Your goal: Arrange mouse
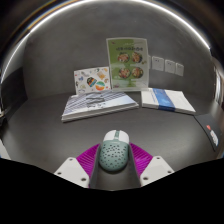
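Note:
A pale green-grey mouse (113, 150) with dark speckles and a scroll wheel sits between my fingers, its front pointing away from me. My gripper (113, 162) is shut on it: the magenta pads (88, 157) press against both of its sides. The back end of the mouse is hidden low between the fingers. I cannot tell whether it rests on the dark table (50, 130) or is lifted just above it.
Beyond the mouse, a stack of flat booklets (95, 102) lies at the left and a white-and-blue book (168, 99) at the right. A printed leaflet (128, 62) stands against the wall, with wall sockets (170, 66) beside it. A dark object with red (210, 132) lies at the far right.

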`<state>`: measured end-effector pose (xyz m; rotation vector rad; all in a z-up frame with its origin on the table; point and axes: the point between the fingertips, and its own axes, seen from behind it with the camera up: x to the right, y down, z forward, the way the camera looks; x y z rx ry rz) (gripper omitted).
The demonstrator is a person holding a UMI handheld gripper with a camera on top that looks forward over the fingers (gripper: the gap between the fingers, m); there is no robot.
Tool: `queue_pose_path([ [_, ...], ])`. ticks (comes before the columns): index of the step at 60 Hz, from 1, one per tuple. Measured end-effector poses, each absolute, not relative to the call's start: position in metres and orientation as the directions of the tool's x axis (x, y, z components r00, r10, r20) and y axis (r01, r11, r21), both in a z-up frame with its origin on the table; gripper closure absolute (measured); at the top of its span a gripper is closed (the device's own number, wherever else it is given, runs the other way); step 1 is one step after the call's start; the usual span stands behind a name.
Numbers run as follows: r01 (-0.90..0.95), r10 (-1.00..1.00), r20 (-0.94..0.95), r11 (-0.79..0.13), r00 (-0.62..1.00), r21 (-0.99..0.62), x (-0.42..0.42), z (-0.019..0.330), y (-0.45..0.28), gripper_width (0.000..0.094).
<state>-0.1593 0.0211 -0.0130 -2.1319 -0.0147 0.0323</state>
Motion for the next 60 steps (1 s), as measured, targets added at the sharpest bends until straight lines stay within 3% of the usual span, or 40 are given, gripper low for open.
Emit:
queue_pose_path([
  [12,0.025,0.117,-0.046,-0.538,0.992,-0.843,-0.18,0.0,0.012,0.0502],
  [18,0.093,0.185,0.013,-0.429,0.983,-0.898,-0.188,0.063,0.008,0.0502],
  [24,0.126,0.18,0.074,-0.3,0.981,-0.946,-0.15,0.149,0.003,0.0503],
  [30,0.146,0.013,0.146,-0.171,0.989,-0.974,-0.041,0.226,0.0,0.0507],
  [36,0.129,-0.161,0.149,-0.129,0.976,-0.983,0.095,0.263,-0.02,0.0508],
  [39,0.105,-0.21,0.138,-0.162,0.968,-0.981,0.155,0.248,-0.029,0.051],
  [48,0.049,-0.187,0.119,-0.341,0.975,-0.939,0.29,0.14,-0.023,0.0508],
  [52,0.032,-0.128,0.091,-0.401,0.988,-0.916,0.324,0.088,-0.011,0.0506],
  [60,0.026,-0.023,0.043,-0.501,0.999,-0.865,0.356,0.025,0.0,0.0504],
])
